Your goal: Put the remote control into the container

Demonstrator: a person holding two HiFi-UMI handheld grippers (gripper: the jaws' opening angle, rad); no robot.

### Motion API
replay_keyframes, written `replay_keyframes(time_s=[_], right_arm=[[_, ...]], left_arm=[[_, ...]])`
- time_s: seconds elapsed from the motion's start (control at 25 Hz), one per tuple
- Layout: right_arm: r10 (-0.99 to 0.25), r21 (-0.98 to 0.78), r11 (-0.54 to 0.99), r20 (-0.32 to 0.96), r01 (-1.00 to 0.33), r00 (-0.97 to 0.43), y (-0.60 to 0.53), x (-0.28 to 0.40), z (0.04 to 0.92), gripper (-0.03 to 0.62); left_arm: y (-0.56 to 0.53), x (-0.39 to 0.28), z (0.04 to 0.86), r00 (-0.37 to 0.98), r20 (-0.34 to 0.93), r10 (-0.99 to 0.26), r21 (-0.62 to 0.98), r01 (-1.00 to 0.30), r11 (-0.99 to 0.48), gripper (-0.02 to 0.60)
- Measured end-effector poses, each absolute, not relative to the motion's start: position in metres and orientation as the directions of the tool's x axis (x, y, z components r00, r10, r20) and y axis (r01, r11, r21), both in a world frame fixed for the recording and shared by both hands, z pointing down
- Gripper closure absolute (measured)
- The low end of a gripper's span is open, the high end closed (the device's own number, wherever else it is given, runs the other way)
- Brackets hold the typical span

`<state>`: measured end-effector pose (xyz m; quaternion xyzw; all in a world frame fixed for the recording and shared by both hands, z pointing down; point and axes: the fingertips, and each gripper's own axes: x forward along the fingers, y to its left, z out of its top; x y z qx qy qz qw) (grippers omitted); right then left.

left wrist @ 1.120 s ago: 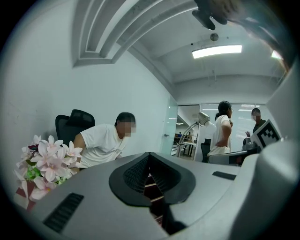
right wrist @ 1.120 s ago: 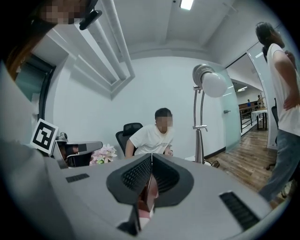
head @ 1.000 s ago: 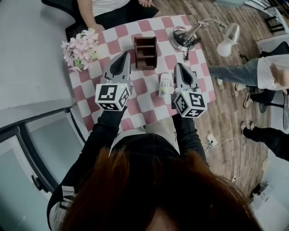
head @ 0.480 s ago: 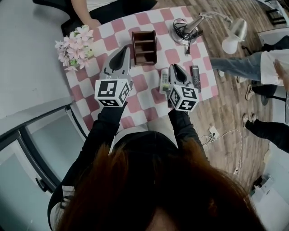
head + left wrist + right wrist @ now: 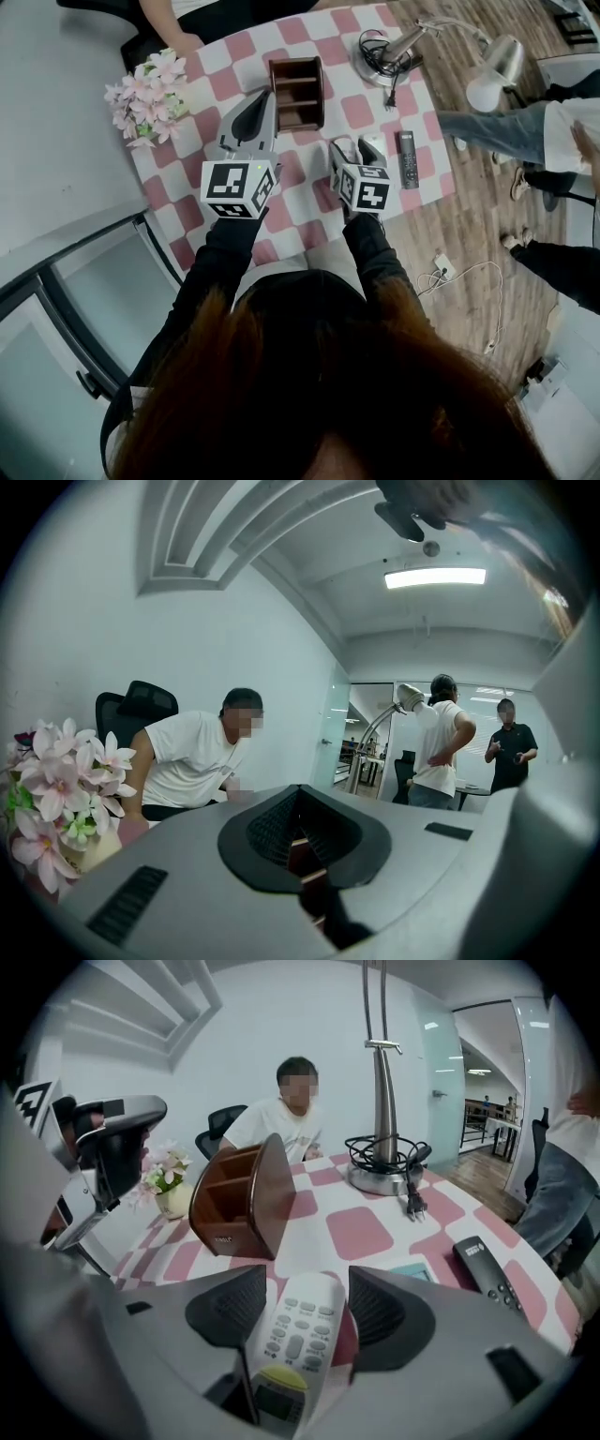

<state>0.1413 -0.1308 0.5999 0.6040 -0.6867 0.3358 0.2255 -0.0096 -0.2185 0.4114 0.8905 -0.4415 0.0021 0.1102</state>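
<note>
A white remote control (image 5: pixel 298 1330) lies flat on the pink-checked table (image 5: pixel 309 197). My right gripper (image 5: pixel 305 1302) points down at it, open, one jaw on either side and neither pad pressing; its jaws have just been opening. In the head view that gripper (image 5: pixel 353 152) hides most of the remote. The brown wooden container (image 5: pixel 298 93) with open compartments stands beyond, also the dark box (image 5: pixel 248 1204) in the right gripper view. My left gripper (image 5: pixel 255 108) hovers beside the container, shut and empty; its pads (image 5: pixel 272 832) meet.
A black remote (image 5: pixel 407 158) lies to the right of my right gripper. A desk lamp base with coiled cord (image 5: pixel 380 61) stands at the far right. A pot of pink flowers (image 5: pixel 150 94) sits far left. A person sits behind the table; others stand on the right.
My right gripper has dropped down and tipped forward over the white remote, and its jaws have gone from shut to open. The left gripper has hardly moved.
</note>
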Motion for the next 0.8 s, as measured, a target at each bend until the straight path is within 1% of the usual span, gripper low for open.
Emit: replay_keyframes(time_s=[0.24, 0.44, 0.56, 0.8], right_arm=[[-0.624, -0.189, 0.049, 0.761, -0.981, -0.178, -0.132, 0.139, 0.617, 0.339], [-0.593, -0.152, 0.147, 0.778, -0.977, -0.21, -0.14, 0.124, 0.62, 0.339], [-0.563, -0.125, 0.172, 0.801, -0.977, -0.202, -0.142, 0.122, 0.626, 0.341], [-0.569, -0.127, 0.167, 0.798, -0.978, -0.201, -0.144, 0.124, 0.628, 0.341]], left_arm=[[-0.219, -0.008, 0.413, 0.611, 0.102, -0.785, 0.2, -0.785, -0.586, 0.583], [-0.22, -0.01, 0.414, 0.605, 0.106, -0.789, 0.204, -0.79, -0.578, 0.583], [-0.22, -0.011, 0.415, 0.604, 0.107, -0.79, 0.204, -0.791, -0.577, 0.583], [-0.22, -0.015, 0.417, 0.595, 0.113, -0.796, 0.205, -0.798, -0.567, 0.583]])
